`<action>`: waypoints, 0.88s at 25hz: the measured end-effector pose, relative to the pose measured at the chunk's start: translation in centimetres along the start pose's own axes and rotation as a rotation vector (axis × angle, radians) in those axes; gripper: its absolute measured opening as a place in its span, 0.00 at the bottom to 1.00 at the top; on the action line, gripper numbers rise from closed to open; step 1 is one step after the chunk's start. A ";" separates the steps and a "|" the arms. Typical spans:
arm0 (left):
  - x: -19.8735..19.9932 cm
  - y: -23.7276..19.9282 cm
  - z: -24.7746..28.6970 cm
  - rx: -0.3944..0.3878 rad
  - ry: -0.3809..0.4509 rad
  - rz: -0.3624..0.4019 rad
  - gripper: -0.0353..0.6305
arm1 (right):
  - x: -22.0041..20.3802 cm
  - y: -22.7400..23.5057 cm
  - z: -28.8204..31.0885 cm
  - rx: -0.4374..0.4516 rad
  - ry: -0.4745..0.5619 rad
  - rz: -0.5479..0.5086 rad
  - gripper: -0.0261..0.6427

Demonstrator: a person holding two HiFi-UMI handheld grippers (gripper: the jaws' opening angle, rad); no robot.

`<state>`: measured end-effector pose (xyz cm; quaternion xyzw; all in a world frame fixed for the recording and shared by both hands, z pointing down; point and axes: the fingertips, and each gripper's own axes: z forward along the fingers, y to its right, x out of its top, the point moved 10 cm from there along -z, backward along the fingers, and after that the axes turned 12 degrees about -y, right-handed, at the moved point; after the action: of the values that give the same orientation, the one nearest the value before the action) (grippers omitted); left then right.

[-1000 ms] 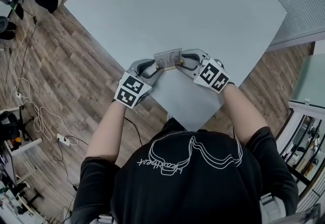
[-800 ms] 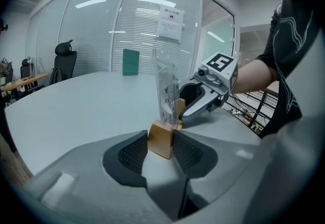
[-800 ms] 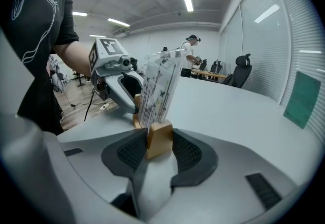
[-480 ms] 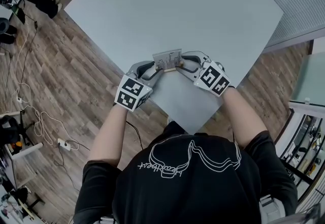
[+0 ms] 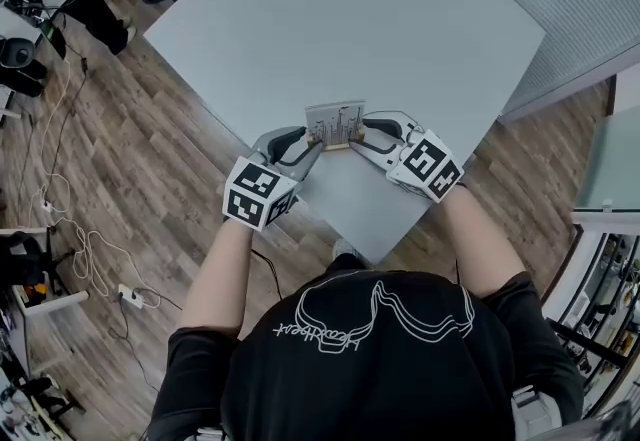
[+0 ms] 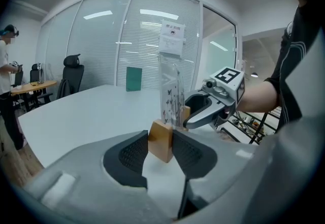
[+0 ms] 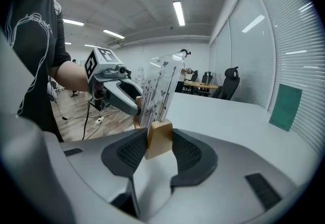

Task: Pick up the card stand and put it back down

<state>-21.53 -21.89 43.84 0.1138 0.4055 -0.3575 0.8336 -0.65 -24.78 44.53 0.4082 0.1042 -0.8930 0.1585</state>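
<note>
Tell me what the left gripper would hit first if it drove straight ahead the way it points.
The card stand: its wooden end is already pinched in the left gripper. Beyond it, likely the right gripper.

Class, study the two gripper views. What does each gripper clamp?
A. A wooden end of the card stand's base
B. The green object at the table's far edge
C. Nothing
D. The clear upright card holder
A: the left gripper and the right gripper each press their pads on a wooden end of the card stand.
</note>
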 end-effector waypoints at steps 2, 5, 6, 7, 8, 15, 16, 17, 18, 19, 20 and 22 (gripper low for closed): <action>0.7 1.1 -1.1 0.006 0.012 0.002 0.28 | 0.4 -0.6 -1.4 -0.007 0.022 -0.002 0.28; 1.4 2.7 -2.8 0.006 0.029 -0.003 0.28 | 1.0 -1.7 -3.5 -0.006 0.049 0.009 0.28; 1.6 3.2 -3.3 0.006 0.033 -0.001 0.28 | 1.1 -2.1 -4.1 -0.003 0.057 0.013 0.28; 1.7 3.8 -3.7 0.008 0.033 0.003 0.28 | 1.1 -2.5 -4.7 0.000 0.064 0.017 0.28; 1.9 4.5 -4.1 0.010 0.032 0.007 0.28 | 1.2 -2.9 -5.4 0.002 0.066 0.018 0.28; 3.2 10.6 -6.9 0.038 0.042 0.011 0.28 | 0.7 -6.3 -10.9 -0.008 0.065 0.027 0.28; 3.2 11.7 -7.3 0.041 0.048 0.012 0.28 | 0.5 -6.9 -11.8 -0.011 0.071 0.027 0.28; 3.3 12.5 -7.7 0.043 0.053 0.012 0.28 | 0.4 -7.4 -12.5 -0.012 0.076 0.027 0.28; 3.4 13.1 -8.0 0.043 0.057 0.009 0.28 | 0.5 -7.8 -13.2 -0.011 0.080 0.027 0.28; 3.6 13.6 -8.4 0.042 0.061 0.002 0.28 | 0.6 -8.0 -13.8 -0.008 0.084 0.027 0.28; 3.8 13.9 -8.7 0.042 0.064 -0.006 0.28 | 0.8 -8.1 -14.2 -0.003 0.088 0.029 0.28; 4.0 14.6 -9.3 0.046 0.072 -0.021 0.28 | 1.1 -8.4 -15.0 0.006 0.094 0.036 0.28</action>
<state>-15.41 -8.96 33.34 0.1416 0.4279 -0.3710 0.8119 6.00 -12.48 34.53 0.4522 0.1014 -0.8701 0.1679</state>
